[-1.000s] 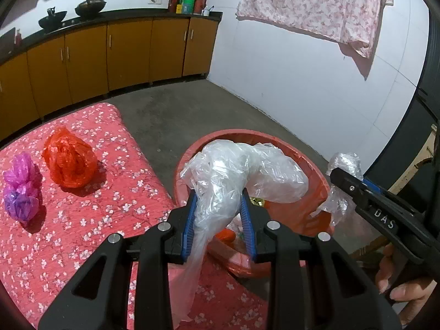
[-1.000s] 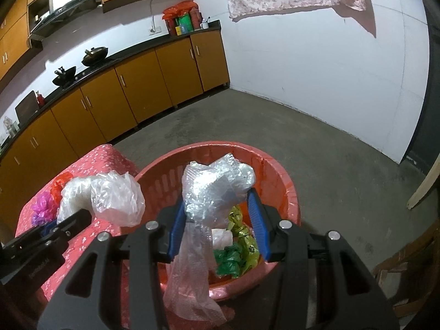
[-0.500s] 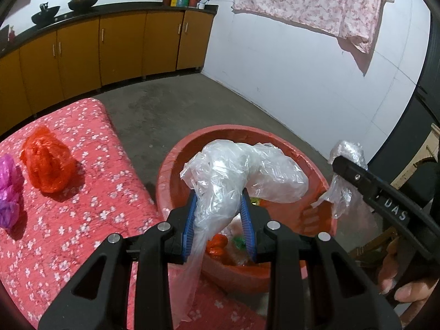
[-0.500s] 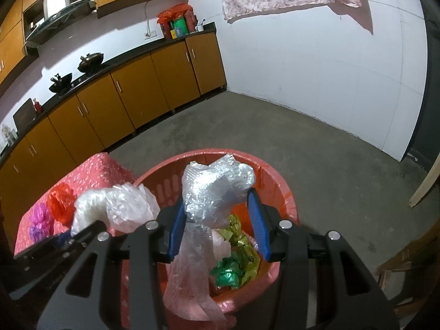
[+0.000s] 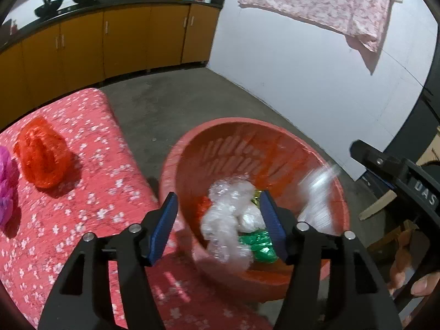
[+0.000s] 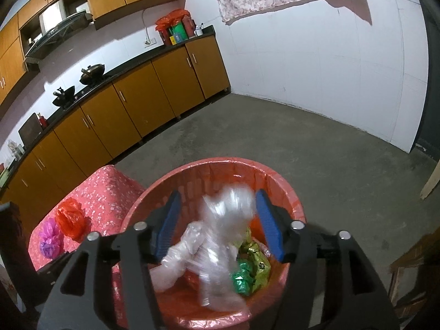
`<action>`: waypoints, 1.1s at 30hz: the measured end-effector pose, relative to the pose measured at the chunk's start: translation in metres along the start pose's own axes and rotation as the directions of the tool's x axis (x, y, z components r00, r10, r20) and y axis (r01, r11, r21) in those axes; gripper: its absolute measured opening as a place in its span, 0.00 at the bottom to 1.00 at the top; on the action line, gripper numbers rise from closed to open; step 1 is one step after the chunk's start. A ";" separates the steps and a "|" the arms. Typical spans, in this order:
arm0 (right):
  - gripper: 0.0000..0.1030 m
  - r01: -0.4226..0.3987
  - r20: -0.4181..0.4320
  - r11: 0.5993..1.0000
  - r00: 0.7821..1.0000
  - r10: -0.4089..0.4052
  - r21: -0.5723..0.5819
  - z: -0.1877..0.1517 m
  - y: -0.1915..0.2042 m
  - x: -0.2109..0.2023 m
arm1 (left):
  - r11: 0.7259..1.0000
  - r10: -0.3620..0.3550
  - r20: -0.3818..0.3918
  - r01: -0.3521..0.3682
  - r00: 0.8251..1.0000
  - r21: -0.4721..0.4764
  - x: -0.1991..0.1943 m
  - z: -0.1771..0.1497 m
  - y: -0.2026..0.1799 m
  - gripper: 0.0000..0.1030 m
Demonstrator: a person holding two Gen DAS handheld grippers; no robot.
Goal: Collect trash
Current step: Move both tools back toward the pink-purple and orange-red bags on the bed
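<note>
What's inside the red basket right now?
In the red basket lie clear plastic bags, a green foil wrapper, a yellow-gold wrapper and something red-orange. Another clear bag is blurred mid-fall. The bags cover whatever lies beneath.

- My left gripper and right gripper both hang over the basket, jaws spread.
- Clear plastic bags lie in the basket on foil wrappers.
- The table stands left of the basket.
- Two bags sit on the table.
- Cabinets run behind.
</note>
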State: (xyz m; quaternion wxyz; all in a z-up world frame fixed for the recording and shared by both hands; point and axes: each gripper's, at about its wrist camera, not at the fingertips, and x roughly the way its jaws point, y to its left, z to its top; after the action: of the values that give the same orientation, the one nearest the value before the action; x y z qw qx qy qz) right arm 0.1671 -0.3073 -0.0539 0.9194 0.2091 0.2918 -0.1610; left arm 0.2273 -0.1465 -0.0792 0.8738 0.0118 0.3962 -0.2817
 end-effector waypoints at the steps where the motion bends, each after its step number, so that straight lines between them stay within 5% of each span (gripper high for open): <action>1: 0.68 0.004 0.002 1.000 1.000 -0.004 0.000 -0.001 0.000 -0.001 | 1.000 0.008 0.004 -0.008 1.000 -0.009 -0.002 -0.001 0.004 0.66; 6: 0.92 0.041 0.045 0.999 0.998 -0.041 -0.001 -0.005 0.004 -0.006 | 0.998 0.058 0.039 -0.057 0.998 -0.029 -0.018 -0.004 0.021 0.76; 9: 0.95 0.075 0.071 0.997 0.995 -0.074 -0.010 -0.008 0.009 -0.008 | 0.995 0.095 0.063 -0.092 0.993 -0.043 -0.031 -0.008 0.034 0.86; 15: 0.96 0.060 0.046 0.995 0.997 -0.056 -0.083 -0.013 0.028 -0.002 | 0.981 0.187 0.108 -0.180 0.976 -0.072 -0.057 -0.014 0.066 0.86; 20: 0.96 0.033 0.023 0.991 0.999 -0.031 -0.126 -0.019 0.049 0.004 | 0.950 0.304 0.140 -0.289 0.942 -0.116 -0.083 -0.021 0.104 0.86; 25: 0.96 -0.018 -0.013 0.987 1.000 0.017 -0.157 -0.025 0.074 0.010 | 0.884 0.457 0.175 -0.424 0.872 -0.198 -0.108 -0.019 0.151 0.95; 28: 0.96 -0.050 -0.032 0.981 0.998 0.045 -0.188 -0.029 0.094 0.013 | 0.849 0.509 0.151 -0.467 0.847 -0.246 -0.108 -0.015 0.181 0.95; 33: 0.96 -0.099 -0.058 0.968 0.994 0.088 -0.232 -0.036 0.126 0.019 | 0.826 0.514 0.055 -0.476 0.856 -0.302 -0.088 -0.009 0.216 0.95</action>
State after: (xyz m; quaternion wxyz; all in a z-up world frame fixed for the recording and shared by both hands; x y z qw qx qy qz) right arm 0.2179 -0.1851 -0.0557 0.9370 0.1161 0.3202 -0.0769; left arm 0.2829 0.0801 -0.0674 0.9343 -0.0273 0.3553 0.0133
